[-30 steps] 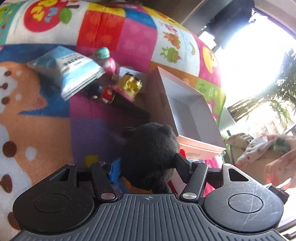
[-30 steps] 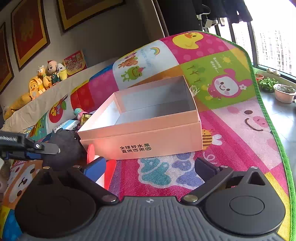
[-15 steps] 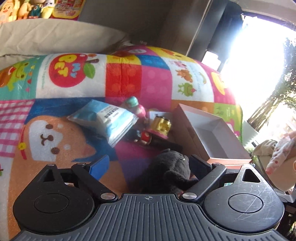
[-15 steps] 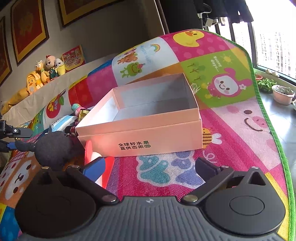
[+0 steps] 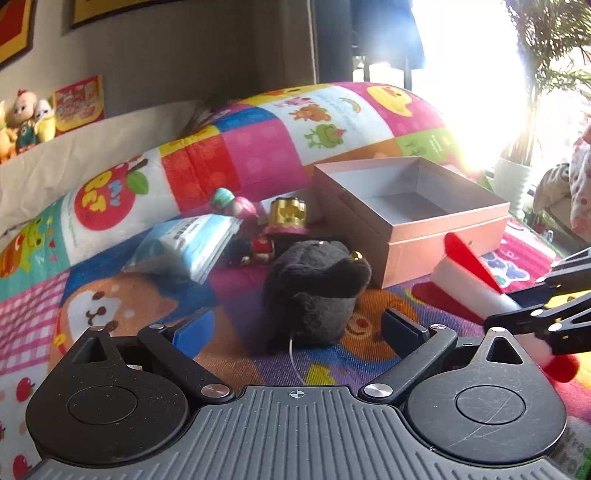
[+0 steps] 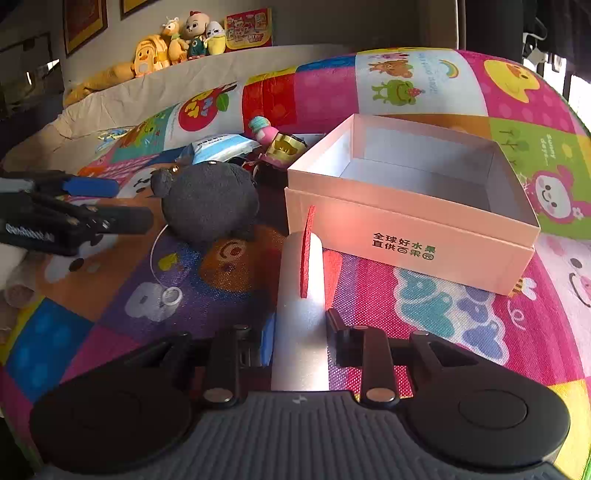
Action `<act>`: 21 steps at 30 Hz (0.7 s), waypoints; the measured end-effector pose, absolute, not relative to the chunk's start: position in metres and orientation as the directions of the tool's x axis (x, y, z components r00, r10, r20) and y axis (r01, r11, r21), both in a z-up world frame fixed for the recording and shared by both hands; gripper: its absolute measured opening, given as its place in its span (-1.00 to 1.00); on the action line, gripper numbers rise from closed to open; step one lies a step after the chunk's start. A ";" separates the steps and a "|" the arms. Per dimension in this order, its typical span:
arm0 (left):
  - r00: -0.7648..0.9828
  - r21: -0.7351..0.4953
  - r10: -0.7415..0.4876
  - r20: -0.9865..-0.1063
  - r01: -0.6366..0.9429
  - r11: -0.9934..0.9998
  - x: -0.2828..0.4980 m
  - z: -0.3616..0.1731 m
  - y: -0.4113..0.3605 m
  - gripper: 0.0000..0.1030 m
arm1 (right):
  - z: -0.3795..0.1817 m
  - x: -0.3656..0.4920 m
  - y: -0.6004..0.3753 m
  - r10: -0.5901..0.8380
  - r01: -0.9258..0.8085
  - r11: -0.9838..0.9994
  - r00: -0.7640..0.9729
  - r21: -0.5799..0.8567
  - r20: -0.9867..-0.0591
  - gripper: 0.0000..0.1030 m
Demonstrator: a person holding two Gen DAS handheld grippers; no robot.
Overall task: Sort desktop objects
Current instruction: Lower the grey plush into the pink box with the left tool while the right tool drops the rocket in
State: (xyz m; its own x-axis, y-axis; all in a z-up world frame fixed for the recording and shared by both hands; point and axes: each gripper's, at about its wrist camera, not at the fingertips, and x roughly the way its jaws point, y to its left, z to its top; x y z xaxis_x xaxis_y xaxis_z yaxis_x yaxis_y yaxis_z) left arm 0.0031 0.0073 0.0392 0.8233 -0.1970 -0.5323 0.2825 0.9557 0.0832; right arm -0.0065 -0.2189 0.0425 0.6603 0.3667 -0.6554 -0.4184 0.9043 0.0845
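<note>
Box [image 6: 410, 229] empty, nothing sorted; right gripper [image 6: 300, 332] closing on white roll [image 6: 301, 295]; left gripper [image 5: 295, 325] opening, plush [image 5: 317, 284] loose.

Grey wall [image 5: 207, 55] with framed pictures [image 5: 110, 11] (gold-edged); glaring window [image 5: 461, 74], potted plant [image 5: 513, 177]

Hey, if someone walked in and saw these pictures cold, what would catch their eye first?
Probably the open pink box sitting empty on the bright patchwork play mat, right of centre. Next, the black plush toy lying on the mat just left of the box, between the wide-open left hand-held gripper's fingers. Then the white roll with red fins, with the right hand-held gripper closing around it.
</note>
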 end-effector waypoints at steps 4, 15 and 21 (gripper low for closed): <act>0.842 0.165 -0.155 -0.517 0.276 0.947 0.023 0.027 -0.017 0.90 | 0.057 -0.027 -0.240 0.384 -0.407 0.905 0.658 0.123 -0.648 -0.46; 0.796 0.099 -0.227 -0.562 0.337 0.936 -0.002 0.041 -0.015 0.33 | 0.068 -0.066 -0.272 0.355 -0.367 0.922 0.672 0.124 -0.650 -0.46; 0.815 -0.028 -0.384 -0.433 0.414 0.910 -0.017 0.115 -0.024 0.33 | 0.099 -0.072 -0.293 0.372 -0.346 0.925 0.739 0.157 -0.562 -0.46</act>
State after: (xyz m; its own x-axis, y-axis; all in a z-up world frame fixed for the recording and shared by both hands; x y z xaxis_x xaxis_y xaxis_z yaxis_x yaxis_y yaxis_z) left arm -0.0175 -0.0237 0.1149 0.8154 -0.3844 -0.4329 0.4139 0.9099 -0.0285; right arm -0.0724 -0.2931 0.0991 0.7391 0.3717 -0.5618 -0.3457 0.9251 0.1572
